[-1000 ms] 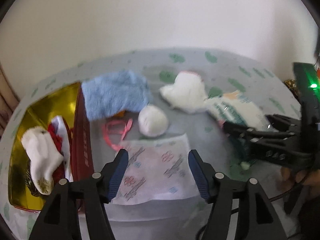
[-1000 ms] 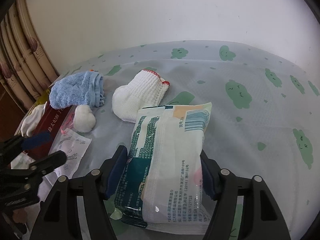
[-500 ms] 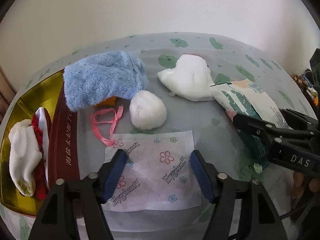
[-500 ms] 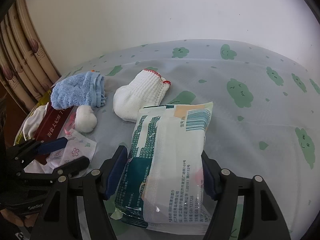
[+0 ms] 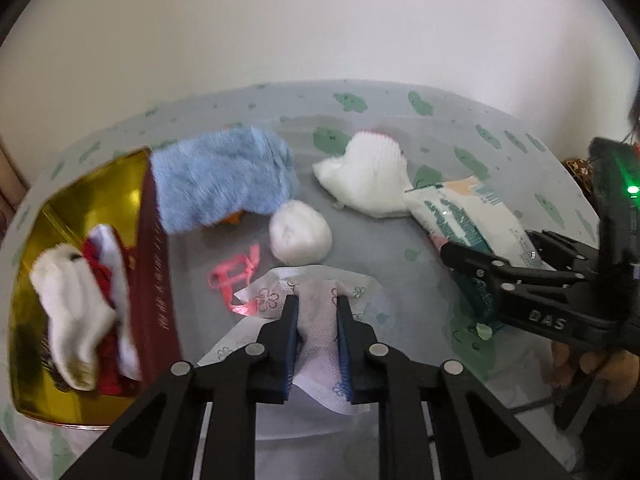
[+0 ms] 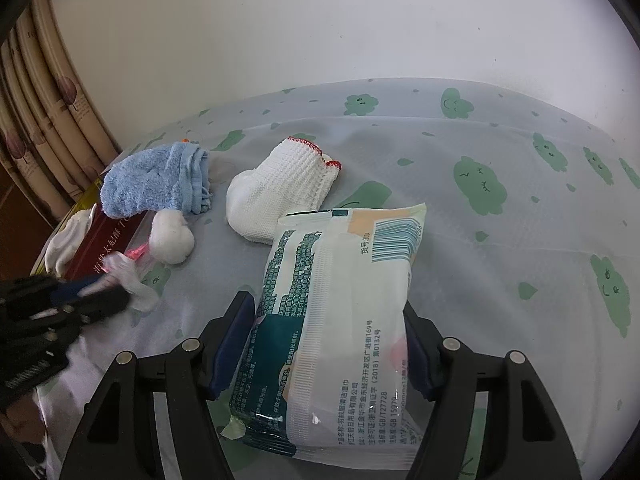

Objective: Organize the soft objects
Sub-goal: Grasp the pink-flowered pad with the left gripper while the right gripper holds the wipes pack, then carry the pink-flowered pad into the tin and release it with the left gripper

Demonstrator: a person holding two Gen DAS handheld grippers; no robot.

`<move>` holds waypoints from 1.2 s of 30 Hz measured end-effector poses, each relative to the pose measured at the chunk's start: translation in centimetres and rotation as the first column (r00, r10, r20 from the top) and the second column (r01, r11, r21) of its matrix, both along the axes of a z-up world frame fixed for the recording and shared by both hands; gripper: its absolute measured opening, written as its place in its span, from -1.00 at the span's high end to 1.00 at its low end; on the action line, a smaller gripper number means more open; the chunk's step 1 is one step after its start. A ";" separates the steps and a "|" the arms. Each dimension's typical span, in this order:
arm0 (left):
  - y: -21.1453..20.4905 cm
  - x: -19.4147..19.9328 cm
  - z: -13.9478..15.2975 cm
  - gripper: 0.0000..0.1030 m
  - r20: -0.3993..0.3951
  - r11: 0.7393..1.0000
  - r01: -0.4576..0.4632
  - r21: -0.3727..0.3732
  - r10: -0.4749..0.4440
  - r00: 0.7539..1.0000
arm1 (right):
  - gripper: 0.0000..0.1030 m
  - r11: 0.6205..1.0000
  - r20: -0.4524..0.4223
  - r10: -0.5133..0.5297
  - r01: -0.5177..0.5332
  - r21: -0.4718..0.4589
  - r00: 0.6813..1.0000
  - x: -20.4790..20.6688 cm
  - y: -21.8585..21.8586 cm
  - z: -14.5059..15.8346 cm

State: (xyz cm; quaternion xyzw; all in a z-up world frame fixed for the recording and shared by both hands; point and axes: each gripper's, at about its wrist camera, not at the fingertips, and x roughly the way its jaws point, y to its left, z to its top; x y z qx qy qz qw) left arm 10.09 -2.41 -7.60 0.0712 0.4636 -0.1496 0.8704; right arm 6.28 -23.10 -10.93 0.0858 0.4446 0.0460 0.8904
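In the left wrist view, the left hand-held gripper [image 5: 316, 312] was seen nearly shut, its jaws having just been closing on the sachet [image 5: 316, 320], a thin floral wrapper now bunched and pinched between the pads. Just left of the sachet lay the box [image 5: 154, 264], gold inside, with socks [image 5: 76, 312] already in it. A pink ribbon [image 5: 232, 276] lay between box and sachet; a white ball [image 5: 300, 232] sat just beyond the sachet, the blue cloth [image 5: 220, 184] overlapped the box's far corner, and the white sock [image 5: 368, 180] lay further right. The coming move was judged to turn on the box lying directly left of the held sachet, the left hand being nearer.

In the right wrist view, the right hand-held gripper [image 6: 330, 344] was seen about half open, clamped across the width of the wipes pack [image 6: 340, 320], whose long axis ran along the fingers. The pack lay well right of the box [image 6: 100, 240] on the clothed bench [image 6: 500, 260].
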 end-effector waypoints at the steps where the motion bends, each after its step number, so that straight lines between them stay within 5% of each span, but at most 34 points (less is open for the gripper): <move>1: 0.2 -0.2 0.6 0.66 0.022 1.000 -0.002 0.010 0.002 1.000 | -0.29 1.000 -0.001 0.000 0.000 0.000 1.000 0.0 0.0 0.0; 7: 1.8 -0.5 3.3 0.66 0.056 1.000 -0.019 -0.004 0.019 0.998 | -0.29 1.000 -0.005 0.001 -0.001 -0.019 1.000 0.0 0.2 0.0; 15: 7.2 0.7 5.4 0.66 0.096 0.988 -0.151 0.033 0.147 0.984 | -0.34 0.994 -0.026 0.009 -0.011 -0.106 1.000 0.1 1.5 -0.2; 27: 15.5 3.9 3.7 0.66 0.077 0.942 -0.325 0.082 0.319 0.945 | -0.41 0.981 -0.051 0.015 -0.025 -0.193 0.999 0.1 2.7 -0.4; 36: 17.5 5.8 2.0 0.66 0.069 0.934 -0.341 0.110 0.335 0.940 | -0.41 0.979 -0.052 0.015 -0.025 -0.202 0.999 0.1 2.8 -0.4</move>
